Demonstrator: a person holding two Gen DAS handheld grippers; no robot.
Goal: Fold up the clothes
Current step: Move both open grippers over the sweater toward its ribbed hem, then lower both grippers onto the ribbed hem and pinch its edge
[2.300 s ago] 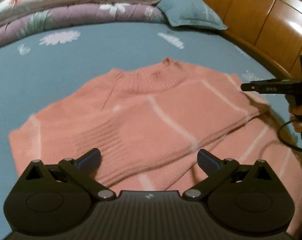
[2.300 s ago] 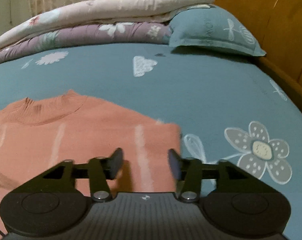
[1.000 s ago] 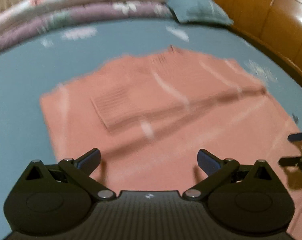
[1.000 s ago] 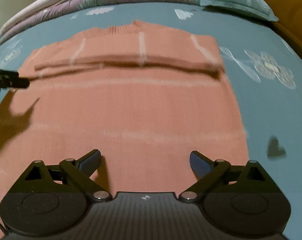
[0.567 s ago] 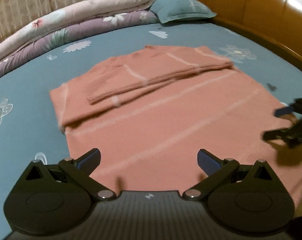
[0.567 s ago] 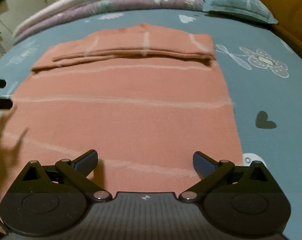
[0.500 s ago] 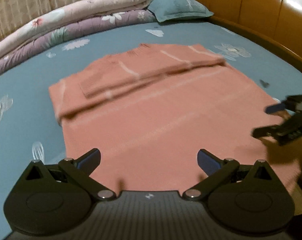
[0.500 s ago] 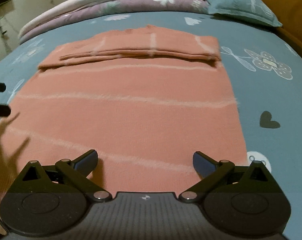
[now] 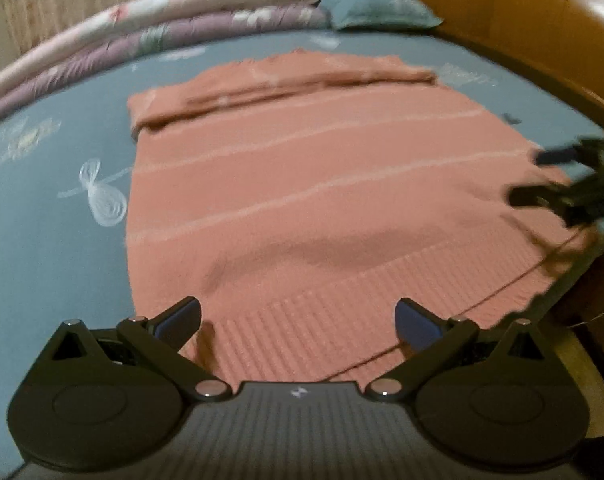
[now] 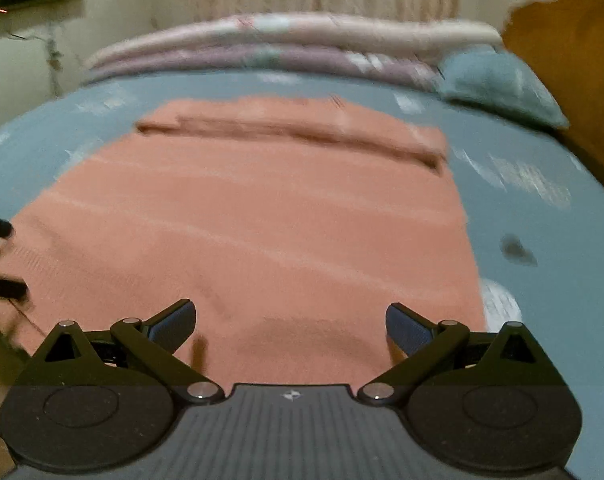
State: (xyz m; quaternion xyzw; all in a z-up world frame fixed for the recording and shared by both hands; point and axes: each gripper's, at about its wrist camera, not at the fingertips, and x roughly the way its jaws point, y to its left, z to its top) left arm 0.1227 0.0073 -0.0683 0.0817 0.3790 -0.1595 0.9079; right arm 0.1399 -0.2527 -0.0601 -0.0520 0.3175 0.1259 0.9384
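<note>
Blue flower-printed bedding covers the bed (image 9: 54, 240), where a salmon knit sweater (image 9: 321, 184) with pale stripes is spread flat, its sleeves folded across the chest and its ribbed hem nearest. Both the left gripper (image 9: 298, 320) and the right gripper (image 10: 290, 320) are held low over the hem, fingers spread wide and empty.

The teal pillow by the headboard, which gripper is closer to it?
Right. The right gripper is at the sweater's hem on the pillow's side; the left gripper is farther across.
</note>
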